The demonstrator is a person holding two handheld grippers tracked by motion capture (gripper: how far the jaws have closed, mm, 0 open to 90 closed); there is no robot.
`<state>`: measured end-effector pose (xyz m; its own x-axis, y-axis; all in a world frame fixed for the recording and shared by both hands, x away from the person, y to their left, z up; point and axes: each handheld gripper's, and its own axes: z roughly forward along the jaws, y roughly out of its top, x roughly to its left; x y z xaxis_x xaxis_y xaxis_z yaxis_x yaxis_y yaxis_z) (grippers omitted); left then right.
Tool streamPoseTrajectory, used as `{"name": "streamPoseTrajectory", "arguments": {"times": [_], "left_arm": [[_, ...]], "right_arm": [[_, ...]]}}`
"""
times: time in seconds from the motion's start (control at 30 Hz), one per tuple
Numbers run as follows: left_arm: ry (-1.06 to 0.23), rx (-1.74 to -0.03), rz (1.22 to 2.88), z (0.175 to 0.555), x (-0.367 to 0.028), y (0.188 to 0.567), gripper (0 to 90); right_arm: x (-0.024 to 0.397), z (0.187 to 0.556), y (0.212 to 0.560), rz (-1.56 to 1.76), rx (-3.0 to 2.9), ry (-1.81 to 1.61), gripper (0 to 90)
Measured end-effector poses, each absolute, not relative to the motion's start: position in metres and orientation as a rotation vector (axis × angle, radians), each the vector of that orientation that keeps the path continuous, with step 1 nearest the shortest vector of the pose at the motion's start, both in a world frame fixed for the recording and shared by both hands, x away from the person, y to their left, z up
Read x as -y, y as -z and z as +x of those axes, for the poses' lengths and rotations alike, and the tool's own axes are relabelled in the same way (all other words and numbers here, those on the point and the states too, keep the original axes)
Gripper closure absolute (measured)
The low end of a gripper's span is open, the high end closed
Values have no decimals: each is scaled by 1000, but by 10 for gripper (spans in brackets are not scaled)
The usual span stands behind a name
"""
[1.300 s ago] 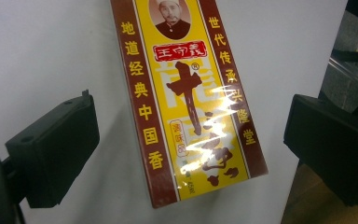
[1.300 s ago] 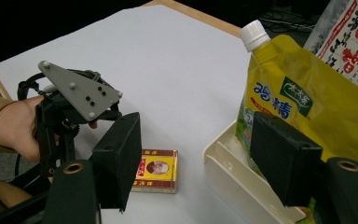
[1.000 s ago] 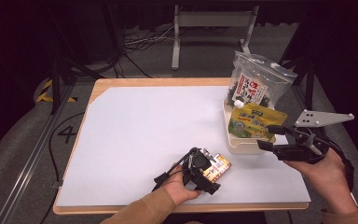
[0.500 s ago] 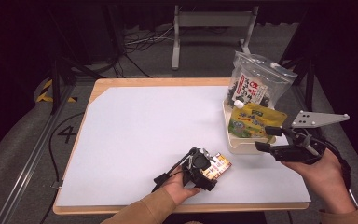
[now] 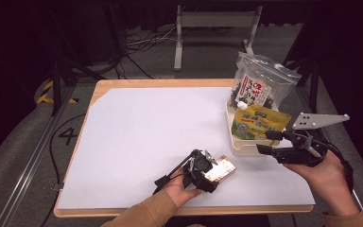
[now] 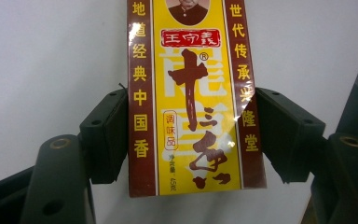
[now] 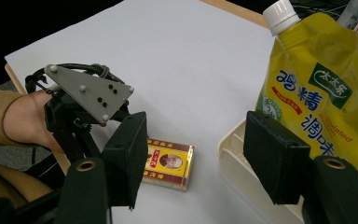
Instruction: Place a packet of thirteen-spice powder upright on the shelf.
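Observation:
A flat yellow and maroon spice box (image 6: 191,107) lies on the white sheet (image 5: 160,123) near the front edge. My left gripper (image 5: 213,174) has just been closing and is now shut on the box (image 5: 224,165), with a pad (image 6: 105,135) against each long side. My right gripper (image 5: 263,143) hovers at the front edge of the cream tray (image 5: 246,149). Its jaws have just been closing a little but stand open with nothing between them (image 7: 200,158). Beyond them I see the box (image 7: 170,163) and the left hand's gripper.
The cream tray at the right holds a yellow spouted pouch (image 5: 257,120) with a white cap. A clear zip bag of dark contents (image 5: 257,87) stands behind it. The white sheet covers a wooden table, and cables and a metal stand lie beyond its far edge.
The left jaws have drawn in against the sides of the spice box. The right jaws have narrowed slightly. Neither hand has shifted noticeably.

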<state>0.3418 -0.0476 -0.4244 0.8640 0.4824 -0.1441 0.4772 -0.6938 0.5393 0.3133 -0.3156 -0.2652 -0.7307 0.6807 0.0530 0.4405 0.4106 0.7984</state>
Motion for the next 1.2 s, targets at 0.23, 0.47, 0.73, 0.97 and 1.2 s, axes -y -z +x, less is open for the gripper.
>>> {"name": "streamPoseTrajectory", "arguments": {"times": [0.23,0.47,0.73,0.97,1.2], "left_arm": [[-63,-661,2375,335,36,413,324],[-129,-625,2329,325,27,405,324],[-134,-582,2278,320,17,400,326],[-178,-554,2179,313,0,392,326],[-212,-524,2114,307,-9,389,326]], "right_arm": [[312,313,264,1001,-2416,-1231,432],[306,316,264,1038,-2462,-1238,434],[297,318,265,1023,-2496,-1233,424],[288,321,266,1003,-2521,-1226,404],[274,325,264,984,-2555,-1202,368]]}}
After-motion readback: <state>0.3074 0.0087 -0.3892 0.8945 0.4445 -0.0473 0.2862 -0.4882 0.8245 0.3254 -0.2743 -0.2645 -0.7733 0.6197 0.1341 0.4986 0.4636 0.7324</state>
